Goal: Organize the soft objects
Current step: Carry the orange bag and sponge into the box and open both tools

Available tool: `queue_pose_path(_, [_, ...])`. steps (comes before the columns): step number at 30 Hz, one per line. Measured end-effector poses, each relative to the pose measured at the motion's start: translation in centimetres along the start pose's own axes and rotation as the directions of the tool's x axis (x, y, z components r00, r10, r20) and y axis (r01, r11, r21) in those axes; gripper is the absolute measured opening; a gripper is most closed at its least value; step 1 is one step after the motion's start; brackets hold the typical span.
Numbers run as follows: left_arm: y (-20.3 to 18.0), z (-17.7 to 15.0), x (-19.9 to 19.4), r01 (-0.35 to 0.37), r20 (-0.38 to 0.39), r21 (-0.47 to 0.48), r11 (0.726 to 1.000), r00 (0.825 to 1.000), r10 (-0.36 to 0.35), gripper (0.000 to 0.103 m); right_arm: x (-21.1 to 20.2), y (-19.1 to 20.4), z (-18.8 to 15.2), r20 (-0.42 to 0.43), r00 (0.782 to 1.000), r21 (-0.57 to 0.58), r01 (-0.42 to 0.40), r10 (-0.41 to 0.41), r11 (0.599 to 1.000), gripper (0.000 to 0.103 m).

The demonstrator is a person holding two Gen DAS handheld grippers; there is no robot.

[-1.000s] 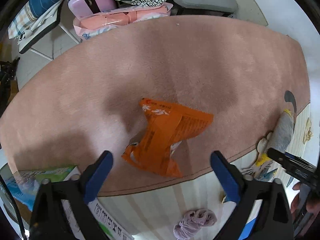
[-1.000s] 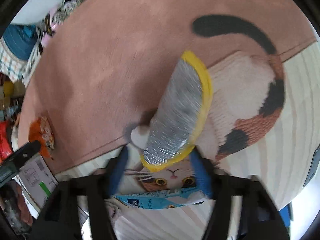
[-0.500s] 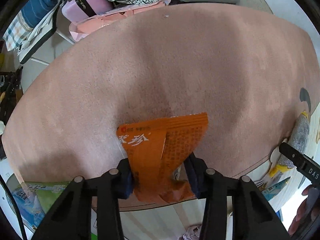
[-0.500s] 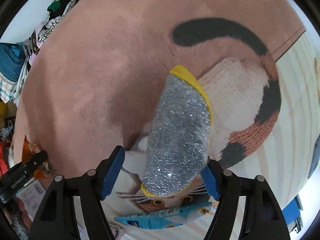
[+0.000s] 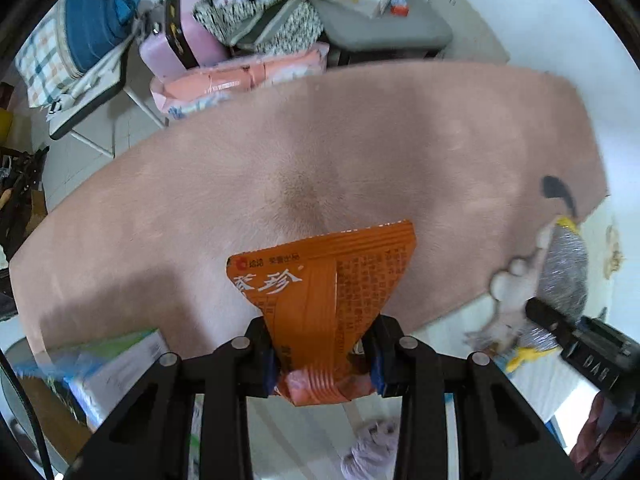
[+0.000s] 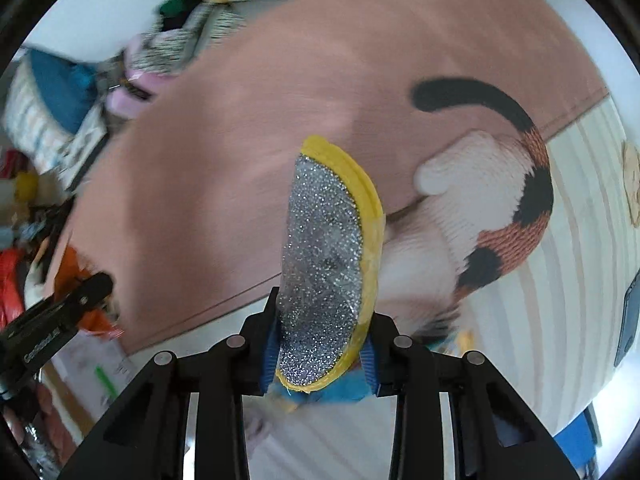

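My left gripper (image 5: 322,364) is shut on an orange snack packet (image 5: 328,292) and holds it lifted above the pink rug (image 5: 320,160). My right gripper (image 6: 320,348) is shut on a silver glitter pad with a yellow rim (image 6: 324,268), held upright above the rug's edge. The pad and the right gripper also show in the left wrist view (image 5: 564,268) at the right. The left gripper with the orange packet shows in the right wrist view (image 6: 72,296) at the left.
A cat-pattern mat (image 6: 500,220) lies under the right gripper. A purple cloth bundle (image 5: 372,448) lies on the striped floor below the left gripper. A green-and-white box (image 5: 116,364) sits at the rug's left edge. Bags, a pink case (image 5: 180,48) and clutter stand beyond the rug.
My left gripper closed on the orange packet and lifted it off the rug. My right gripper closed on the glitter pad and raised it upright.
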State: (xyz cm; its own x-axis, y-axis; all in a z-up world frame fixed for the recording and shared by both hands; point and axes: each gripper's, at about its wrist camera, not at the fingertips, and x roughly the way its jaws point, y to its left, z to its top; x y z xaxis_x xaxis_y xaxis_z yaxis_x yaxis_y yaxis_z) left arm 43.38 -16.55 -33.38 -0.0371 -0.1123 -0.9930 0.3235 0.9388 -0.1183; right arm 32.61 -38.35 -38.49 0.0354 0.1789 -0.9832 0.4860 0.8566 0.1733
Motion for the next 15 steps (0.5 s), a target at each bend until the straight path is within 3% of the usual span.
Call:
queue_pose_path(7, [3.7,-7.8,-8.8,0.075,0.129,-0.06,0.995,0.989,-0.067,0.03,-5.6,10.5,-6.0,0.021,0.989,-0.187,-0.141,0.147,0.972,0.035])
queue_pose_path(11, [8.7,-13.2,-12.6,0.086,0.177,-0.124,0.989,0.982,-0.063,0.03,-8.7,15.3,-13.5,-0.013,0.972,-0.289,-0.23,0.236,0.929,0.035])
queue_pose_path(15, [14.5,-18.5,-14.7,0.047,0.181,-0.188,0.981,0.983,-0.012,0.03,-9.6,22.7,-19.9,-0.055,0.96,-0.399,-0.273,0.275,0.875,0.035])
